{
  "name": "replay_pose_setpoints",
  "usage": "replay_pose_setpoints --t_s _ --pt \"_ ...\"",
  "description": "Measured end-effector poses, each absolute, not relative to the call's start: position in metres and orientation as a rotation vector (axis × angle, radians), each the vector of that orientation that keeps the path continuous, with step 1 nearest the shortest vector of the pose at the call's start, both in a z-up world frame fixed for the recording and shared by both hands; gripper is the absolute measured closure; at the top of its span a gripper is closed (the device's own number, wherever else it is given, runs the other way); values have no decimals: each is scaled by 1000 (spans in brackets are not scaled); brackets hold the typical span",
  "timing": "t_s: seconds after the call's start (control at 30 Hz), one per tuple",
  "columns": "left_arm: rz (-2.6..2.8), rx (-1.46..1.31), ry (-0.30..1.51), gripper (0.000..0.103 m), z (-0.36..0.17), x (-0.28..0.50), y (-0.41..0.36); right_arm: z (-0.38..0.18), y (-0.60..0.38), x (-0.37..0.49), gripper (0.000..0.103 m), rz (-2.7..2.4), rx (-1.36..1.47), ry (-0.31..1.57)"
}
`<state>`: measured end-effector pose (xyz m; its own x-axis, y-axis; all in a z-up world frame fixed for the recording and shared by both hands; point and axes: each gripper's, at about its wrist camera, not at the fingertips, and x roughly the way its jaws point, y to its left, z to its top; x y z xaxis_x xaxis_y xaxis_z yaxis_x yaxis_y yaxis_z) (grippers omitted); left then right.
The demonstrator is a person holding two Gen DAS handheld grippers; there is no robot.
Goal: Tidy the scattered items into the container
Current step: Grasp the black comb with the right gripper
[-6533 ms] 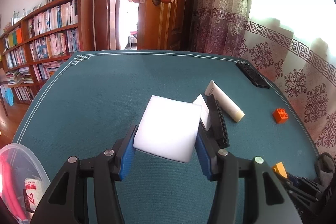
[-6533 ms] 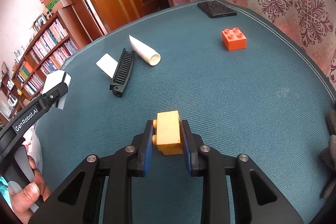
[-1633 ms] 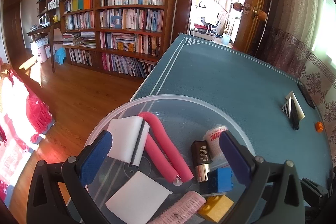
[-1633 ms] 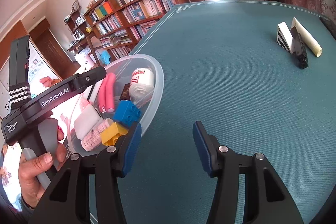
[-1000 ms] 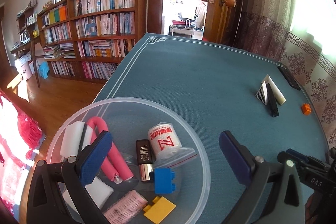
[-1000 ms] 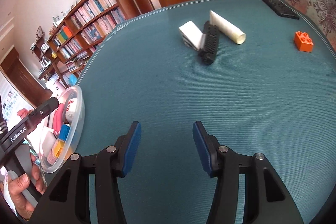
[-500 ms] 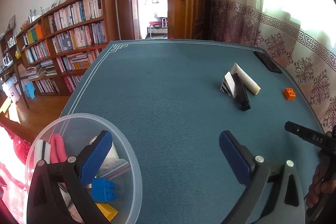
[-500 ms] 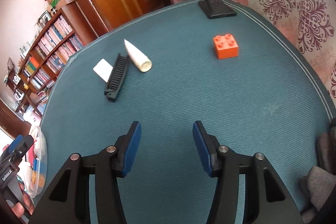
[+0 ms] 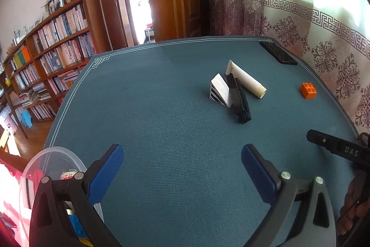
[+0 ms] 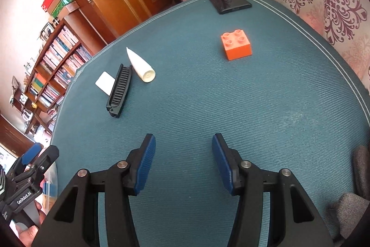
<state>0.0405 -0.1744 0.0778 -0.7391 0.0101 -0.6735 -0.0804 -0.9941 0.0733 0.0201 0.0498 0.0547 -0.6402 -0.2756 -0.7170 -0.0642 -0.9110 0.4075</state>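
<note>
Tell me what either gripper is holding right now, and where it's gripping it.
Nothing is held. The left gripper and right gripper both stand open with only the teal table mat showing between their blue pads.

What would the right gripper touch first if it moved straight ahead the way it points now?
Probably bare table cloth. The open right gripper aims between the black comb and the orange brick; the brick lies nearest that line, slightly right, though depth is uncertain.

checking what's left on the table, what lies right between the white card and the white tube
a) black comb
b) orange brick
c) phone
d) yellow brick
a: the black comb lies lengthwise between the white card and the tube, while the orange brick sits apart, off to the right.
</note>
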Motion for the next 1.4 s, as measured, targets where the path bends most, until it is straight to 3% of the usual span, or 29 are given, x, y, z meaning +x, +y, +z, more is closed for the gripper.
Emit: replay_pose_setpoints --t_s 0.8,0.97,1.4 --pt "2899 -1160 -37 1 76 0 -207 52 -47 -92 49 -2526 1253 -403" --pt "2879 -1178 -23 1 71 -7 -195 49 -40 -93 71 -2535 1246 -379" --pt "2791 -1243 -40 1 62 -29 -155 52 5 -53 75 -2692 1281 -212"
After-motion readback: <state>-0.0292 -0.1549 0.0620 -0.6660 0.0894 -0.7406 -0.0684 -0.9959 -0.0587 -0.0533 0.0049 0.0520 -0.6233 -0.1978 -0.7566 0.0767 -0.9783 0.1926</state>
